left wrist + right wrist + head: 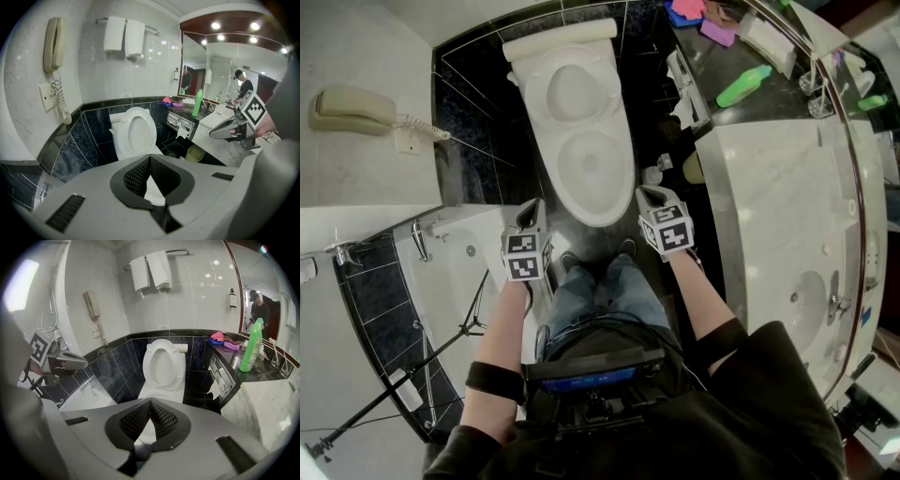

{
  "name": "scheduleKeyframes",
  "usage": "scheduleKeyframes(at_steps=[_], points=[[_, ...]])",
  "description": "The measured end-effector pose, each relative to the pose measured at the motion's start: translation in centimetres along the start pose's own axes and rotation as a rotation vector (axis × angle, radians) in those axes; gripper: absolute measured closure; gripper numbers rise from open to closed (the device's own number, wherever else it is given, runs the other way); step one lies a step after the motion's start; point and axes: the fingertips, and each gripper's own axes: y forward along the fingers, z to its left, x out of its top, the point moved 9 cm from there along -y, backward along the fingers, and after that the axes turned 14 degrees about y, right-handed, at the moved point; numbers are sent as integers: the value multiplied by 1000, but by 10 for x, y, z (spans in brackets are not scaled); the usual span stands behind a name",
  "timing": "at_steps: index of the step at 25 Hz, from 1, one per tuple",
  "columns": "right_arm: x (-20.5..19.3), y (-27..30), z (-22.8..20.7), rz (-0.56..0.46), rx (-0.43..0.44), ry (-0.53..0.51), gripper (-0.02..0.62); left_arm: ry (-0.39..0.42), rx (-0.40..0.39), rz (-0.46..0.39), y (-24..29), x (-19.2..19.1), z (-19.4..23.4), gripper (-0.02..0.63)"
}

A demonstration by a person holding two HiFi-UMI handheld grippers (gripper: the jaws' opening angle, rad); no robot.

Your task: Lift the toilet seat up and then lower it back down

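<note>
A white marble vanity counter [769, 187] is set along the right side, its straight front edge close beside the white ceramic toilet [598, 187]. A white bathtub [455, 253] is seen at the left. Between them the black tiled floor [478, 178] is left bare as a wider strip on the left of the bowl and a narrower one on the right, where a pale round bin [194, 153] is stood. The white oval toilet seat [572, 91] is raised upright against the tank, well apart from both tools. The left gripper [532, 206] and the right gripper [649, 195] are held just off the bowl's front rim, one at each side, touching nothing. Both pairs of jaws are pressed together, empty.
</note>
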Motion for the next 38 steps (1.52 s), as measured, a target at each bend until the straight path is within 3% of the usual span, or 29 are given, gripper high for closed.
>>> scheduleKeyframes(at_steps=[38], points=[[13,0,5,-10,9,-14,589,1,0,-15,-2,8,4,598]])
